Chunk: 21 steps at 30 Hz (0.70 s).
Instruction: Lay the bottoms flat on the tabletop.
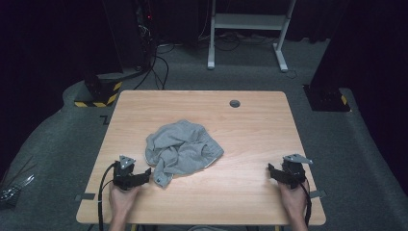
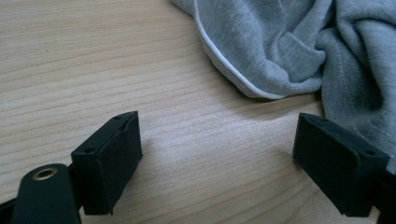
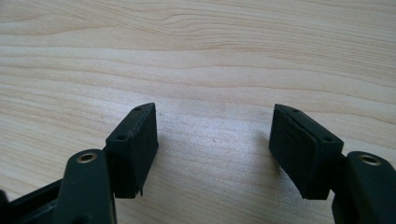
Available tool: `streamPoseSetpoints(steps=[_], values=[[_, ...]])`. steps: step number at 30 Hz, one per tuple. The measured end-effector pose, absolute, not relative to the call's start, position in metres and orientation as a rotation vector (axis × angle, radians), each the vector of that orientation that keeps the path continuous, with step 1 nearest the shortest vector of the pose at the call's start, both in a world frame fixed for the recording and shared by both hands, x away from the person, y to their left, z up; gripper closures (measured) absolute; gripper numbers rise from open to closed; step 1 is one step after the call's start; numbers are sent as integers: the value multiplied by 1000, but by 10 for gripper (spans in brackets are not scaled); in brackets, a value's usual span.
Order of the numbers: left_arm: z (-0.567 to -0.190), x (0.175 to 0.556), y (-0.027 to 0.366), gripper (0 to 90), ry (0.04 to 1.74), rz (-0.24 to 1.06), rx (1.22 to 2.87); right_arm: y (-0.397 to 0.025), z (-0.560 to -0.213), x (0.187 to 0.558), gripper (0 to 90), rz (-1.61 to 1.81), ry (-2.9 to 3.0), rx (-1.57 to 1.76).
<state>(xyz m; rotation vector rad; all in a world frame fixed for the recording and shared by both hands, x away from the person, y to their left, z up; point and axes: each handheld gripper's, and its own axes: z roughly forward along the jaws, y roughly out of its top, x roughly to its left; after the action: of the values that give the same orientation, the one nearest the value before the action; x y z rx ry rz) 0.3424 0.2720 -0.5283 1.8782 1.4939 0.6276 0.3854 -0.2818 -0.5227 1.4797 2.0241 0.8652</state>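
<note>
A crumpled grey garment (image 1: 183,149) lies on the wooden table (image 1: 250,130), a little left of its middle. My left gripper (image 1: 144,174) rests near the front left, open, its tips close beside the cloth's lower corner. In the left gripper view (image 2: 217,158) the jaws stand wide apart over bare wood, and the grey garment (image 2: 289,46) with a white-piped edge lies just ahead and to the right of them. My right gripper (image 1: 272,171) sits at the front right, open, well away from the cloth. In the right gripper view (image 3: 214,149) bare wood lies between the jaws.
A round cable hole (image 1: 235,103) is in the table's far edge area. Beyond the table stand a white desk frame (image 1: 250,29) and a stand with a yellow-black striped base (image 1: 98,94) with cables. Grey carpet surrounds the table.
</note>
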Motion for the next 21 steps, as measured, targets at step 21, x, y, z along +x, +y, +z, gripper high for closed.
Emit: streamPoseSetpoints(steps=[21], values=[[-523, 339, 277, 163, 1503, 553, 1839, -282, -523, 385, 316, 864, 2034, 1475]])
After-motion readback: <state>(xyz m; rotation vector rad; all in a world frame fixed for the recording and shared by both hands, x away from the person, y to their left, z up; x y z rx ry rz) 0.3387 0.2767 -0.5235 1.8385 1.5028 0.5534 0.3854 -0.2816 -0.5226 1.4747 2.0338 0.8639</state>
